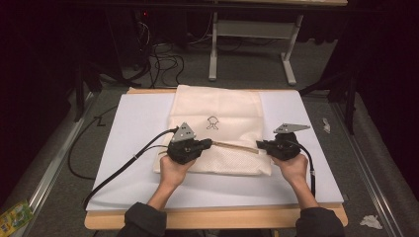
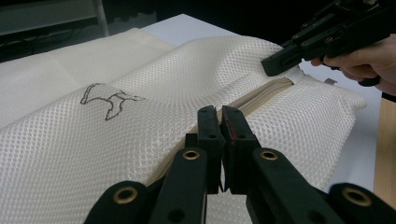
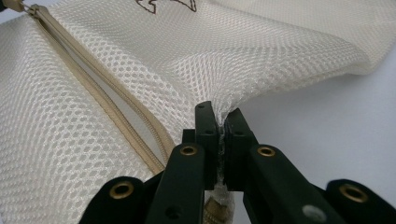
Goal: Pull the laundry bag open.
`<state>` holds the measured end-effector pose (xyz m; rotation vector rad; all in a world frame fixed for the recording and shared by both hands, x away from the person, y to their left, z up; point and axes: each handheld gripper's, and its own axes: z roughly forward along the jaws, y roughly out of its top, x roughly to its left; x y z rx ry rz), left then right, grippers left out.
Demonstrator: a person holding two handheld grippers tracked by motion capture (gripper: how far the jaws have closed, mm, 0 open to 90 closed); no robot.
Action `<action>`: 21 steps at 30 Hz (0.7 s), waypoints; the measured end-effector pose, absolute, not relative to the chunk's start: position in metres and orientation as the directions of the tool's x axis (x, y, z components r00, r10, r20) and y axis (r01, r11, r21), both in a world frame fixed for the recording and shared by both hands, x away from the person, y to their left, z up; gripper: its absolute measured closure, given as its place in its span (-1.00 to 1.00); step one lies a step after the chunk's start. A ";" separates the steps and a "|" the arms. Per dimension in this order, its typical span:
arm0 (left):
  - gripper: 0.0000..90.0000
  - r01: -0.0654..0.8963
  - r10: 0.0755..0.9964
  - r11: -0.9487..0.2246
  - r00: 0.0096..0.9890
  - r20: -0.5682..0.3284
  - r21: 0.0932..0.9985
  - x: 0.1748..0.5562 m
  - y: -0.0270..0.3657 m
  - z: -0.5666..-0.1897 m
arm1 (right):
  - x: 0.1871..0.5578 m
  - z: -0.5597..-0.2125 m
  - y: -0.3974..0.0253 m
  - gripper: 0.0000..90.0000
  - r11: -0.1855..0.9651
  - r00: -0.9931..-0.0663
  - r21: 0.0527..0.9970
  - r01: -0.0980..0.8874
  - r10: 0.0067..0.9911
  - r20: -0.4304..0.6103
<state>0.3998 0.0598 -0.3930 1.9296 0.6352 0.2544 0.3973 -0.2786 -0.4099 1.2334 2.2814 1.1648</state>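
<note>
Both grippers clamped on the mesh bag [image 1: 217,123], lying flat on the white board [image 1: 133,123]: left gripper [image 2: 221,114] pinched tight at one end of the zipper [image 3: 100,100], probably on the pull, though cannot confirm; right gripper [image 3: 219,116] pinched shut on a fold of mesh at the far end, pulling the zip line taut between the two. Zipper looks closed along the visible run, so probably near done or not yet started. Can't tell which.

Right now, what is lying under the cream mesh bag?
The mesh bag lies on a white sheet that covers a wooden table. The sheet shows all around the bag; whatever is directly beneath or inside it is hidden.
</note>
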 end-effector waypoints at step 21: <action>0.95 0.312 0.554 -0.304 0.827 -0.100 0.900 0.398 0.073 -0.389 | 0.396 -0.409 -0.281 0.96 0.305 -0.581 0.770 0.560 0.808 0.102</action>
